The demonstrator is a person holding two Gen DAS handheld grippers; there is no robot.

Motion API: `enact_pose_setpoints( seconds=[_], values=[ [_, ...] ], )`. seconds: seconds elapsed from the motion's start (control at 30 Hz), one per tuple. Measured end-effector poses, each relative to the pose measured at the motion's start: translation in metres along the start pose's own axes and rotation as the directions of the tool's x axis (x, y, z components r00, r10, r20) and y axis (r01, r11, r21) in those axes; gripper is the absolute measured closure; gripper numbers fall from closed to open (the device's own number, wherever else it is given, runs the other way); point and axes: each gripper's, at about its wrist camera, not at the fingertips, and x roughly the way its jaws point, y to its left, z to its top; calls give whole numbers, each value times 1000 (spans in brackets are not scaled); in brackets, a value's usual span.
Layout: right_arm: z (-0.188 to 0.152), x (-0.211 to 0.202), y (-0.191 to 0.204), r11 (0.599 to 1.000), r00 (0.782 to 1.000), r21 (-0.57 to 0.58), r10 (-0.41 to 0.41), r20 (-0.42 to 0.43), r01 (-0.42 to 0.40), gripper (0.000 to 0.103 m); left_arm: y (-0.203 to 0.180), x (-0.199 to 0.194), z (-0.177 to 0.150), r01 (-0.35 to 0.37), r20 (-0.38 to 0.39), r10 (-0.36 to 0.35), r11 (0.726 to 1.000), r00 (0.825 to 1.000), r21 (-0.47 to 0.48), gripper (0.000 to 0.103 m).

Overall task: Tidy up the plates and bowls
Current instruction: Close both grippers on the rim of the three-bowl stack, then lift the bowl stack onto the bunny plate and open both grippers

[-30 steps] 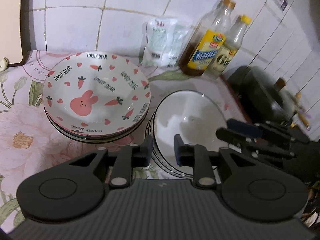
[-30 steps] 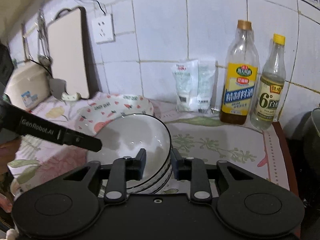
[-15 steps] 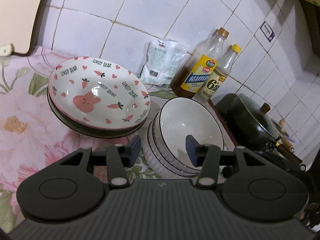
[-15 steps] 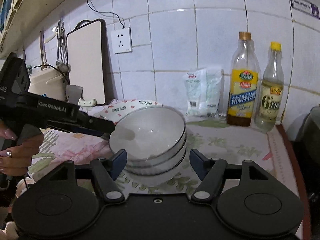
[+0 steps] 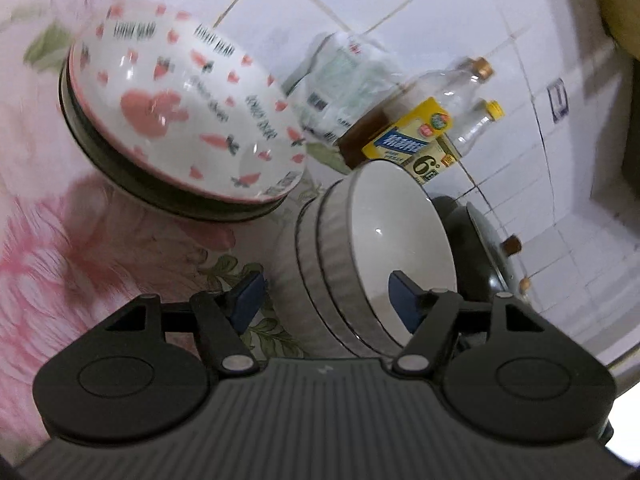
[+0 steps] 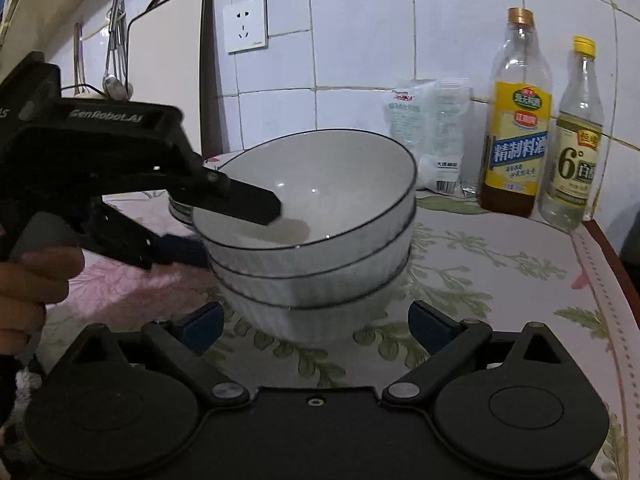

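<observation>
A stack of three white ribbed bowls [image 6: 320,232] with dark rims stands on the floral counter; it also shows in the left wrist view [image 5: 372,248]. A stack of plates topped by a bunny-and-carrot plate [image 5: 180,120] sits to its left. My left gripper [image 5: 326,300] is open and straddles the rim of the bowl stack, one finger inside the top bowl and one outside; it also shows in the right wrist view [image 6: 236,224]. My right gripper [image 6: 316,324] is open, its fingers apart on either side of the stack's base, just in front.
Two bottles [image 6: 516,120] [image 6: 576,140] and a plastic packet [image 6: 432,136] stand against the tiled wall. A dark wok with lid [image 5: 480,248] sits right of the bowls. A cutting board [image 6: 168,72] and hanging utensils are at the far left.
Both grippers opened from nearly shut. The left one tilted and moved onto the bowl stack's rim. The right one lowered toward the stack's base.
</observation>
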Motion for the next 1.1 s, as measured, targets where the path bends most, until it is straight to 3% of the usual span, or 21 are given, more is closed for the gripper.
enact_pose_setpoints(
  seconds=[0.1, 0.27, 0.37, 0.67, 1.1],
  values=[
    [4, 9, -1, 1000, 1000, -15, 13, -3, -13, 1, 9, 9, 2, 10, -13, -11, 998, 1000, -60, 37],
    [9, 19, 0, 999, 999, -37, 32, -22, -33, 0, 15, 17, 4, -3, -2, 3, 997, 1000, -76, 42],
    [12, 23, 0, 998, 998, -50, 42, -43, -44, 0, 14, 20, 5, 3, -2, -3, 998, 1000, -59, 52],
    [13, 29, -3, 995, 995, -64, 75, -62, -79, 0, 5, 24, 2, -37, 29, 37, 999, 999, -20, 57],
    [-1, 1, 11, 993, 992, -27, 114, -46, -115, 0, -12, -3, -16, -90, -35, 92, 995, 995, 47, 57]
  ],
)
